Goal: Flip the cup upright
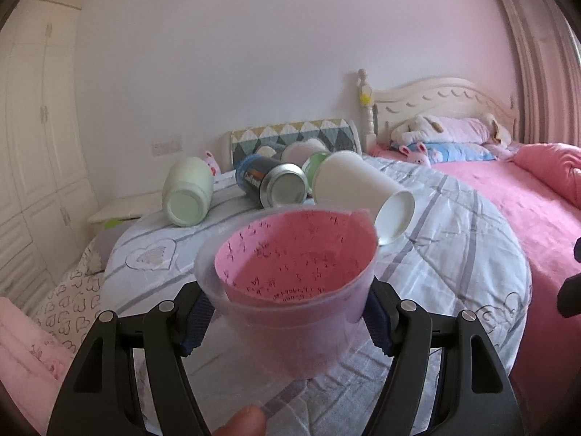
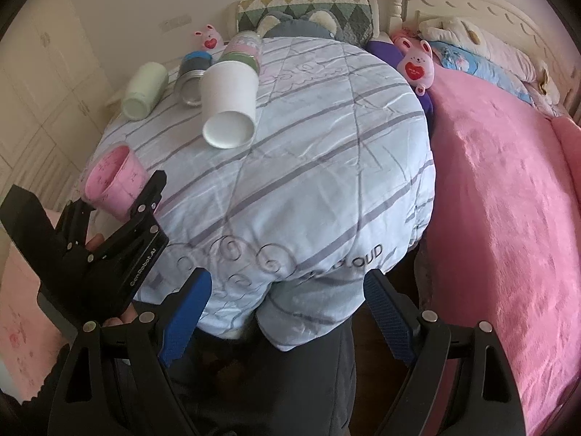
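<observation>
A clear plastic cup lined with pink paper (image 1: 290, 283) is held in my left gripper (image 1: 287, 319), whose blue-padded jaws are shut on its lower body. The cup's mouth faces up and away, tilted, above the quilt. It also shows in the right wrist view (image 2: 112, 181), with the left gripper (image 2: 120, 214) around it at the quilt's left edge. My right gripper (image 2: 287, 312) is open and empty, low over the near edge of the quilt.
A light blue striped quilt (image 2: 308, 152) covers a round surface. On its far left lie a white paper cup (image 2: 228, 105), a metal can (image 2: 190, 80), a green cup (image 2: 145, 91) and a green-banded bottle (image 2: 243, 49). A pink bed (image 2: 508, 200) lies to the right.
</observation>
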